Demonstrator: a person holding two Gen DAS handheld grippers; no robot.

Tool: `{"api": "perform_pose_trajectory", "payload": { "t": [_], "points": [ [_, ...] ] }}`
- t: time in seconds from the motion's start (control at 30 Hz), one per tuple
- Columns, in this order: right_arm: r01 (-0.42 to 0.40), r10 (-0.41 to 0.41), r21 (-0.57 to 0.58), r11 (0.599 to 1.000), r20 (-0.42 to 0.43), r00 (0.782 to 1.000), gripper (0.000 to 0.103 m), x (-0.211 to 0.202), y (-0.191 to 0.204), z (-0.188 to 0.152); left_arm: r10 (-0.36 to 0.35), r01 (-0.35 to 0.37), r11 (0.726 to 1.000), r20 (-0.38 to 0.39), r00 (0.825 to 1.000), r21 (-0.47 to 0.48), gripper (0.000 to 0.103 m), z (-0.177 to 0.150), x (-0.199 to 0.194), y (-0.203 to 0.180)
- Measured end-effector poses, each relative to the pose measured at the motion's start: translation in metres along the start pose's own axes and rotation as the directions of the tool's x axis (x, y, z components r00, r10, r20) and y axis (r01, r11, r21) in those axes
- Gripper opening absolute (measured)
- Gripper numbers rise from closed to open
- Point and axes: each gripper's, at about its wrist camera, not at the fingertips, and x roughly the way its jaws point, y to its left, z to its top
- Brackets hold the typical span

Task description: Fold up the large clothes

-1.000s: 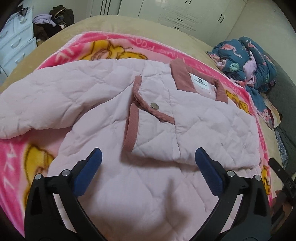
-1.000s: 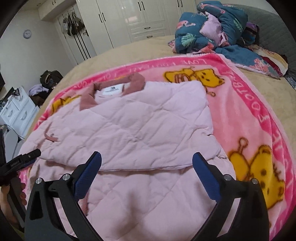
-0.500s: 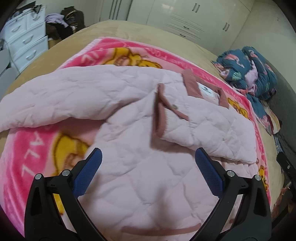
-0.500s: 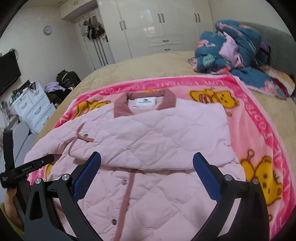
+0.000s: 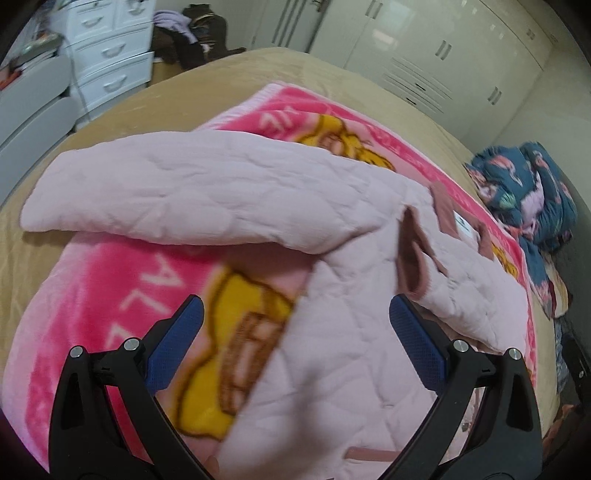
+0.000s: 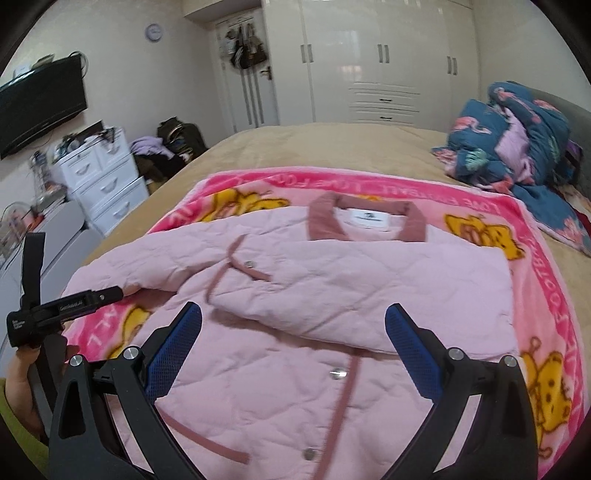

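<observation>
Both grippers, left (image 5: 291, 339) and right (image 6: 293, 345), hang wide open and empty over the pink quilted jacket (image 6: 295, 369) spread beneath them on the blanket (image 6: 546, 295); one sleeve is folded across the chest, while the other sleeve (image 5: 207, 195) ahead of the left gripper and the hem remain unfolded.

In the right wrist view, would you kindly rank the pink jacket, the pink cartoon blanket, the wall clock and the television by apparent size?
1. Pink cartoon blanket, spreading beyond the jacket on each side.
2. Pink jacket.
3. Television.
4. Wall clock.
The television and clock hang far from the camera, so their true sizes stay unsure.
</observation>
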Motion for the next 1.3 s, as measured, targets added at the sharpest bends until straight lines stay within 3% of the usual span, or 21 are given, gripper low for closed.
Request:
{"api": "perform_pose_trajectory", "payload": {
  "t": [0.4, 0.8, 1.13, 1.3],
  "points": [
    [-0.093, 0.09, -0.085, 0.992, -0.036, 0.995, 0.099, 0.022, 0.071, -0.001, 0.026, -0.024, 0.991, 0.014, 1.0, -0.129, 0.094, 0.007, -0.006, 0.065],
    [-0.135, 0.12, -0.229, 0.964, -0.077, 0.99, 0.099, 0.041, 0.129, -0.01, 0.086, -0.076, 0.97, 0.034, 0.996, -0.23, 0.094, 0.015, -0.005, 0.122],
    [-0.175, 0.151, -0.255, 0.951, -0.111, 0.982, 0.099, 0.055, 0.156, -0.013, 0.074, -0.062, 0.936, 0.022, 0.997, -0.346, 0.094, 0.018, 0.008, 0.164],
    [-0.188, 0.16, -0.247, 0.951, -0.129, 0.979, 0.099, 0.06, 0.157, -0.018, 0.114, -0.089, 0.92, 0.043, 0.993, -0.381, 0.094, 0.022, 0.017, 0.184]
  ]
}}
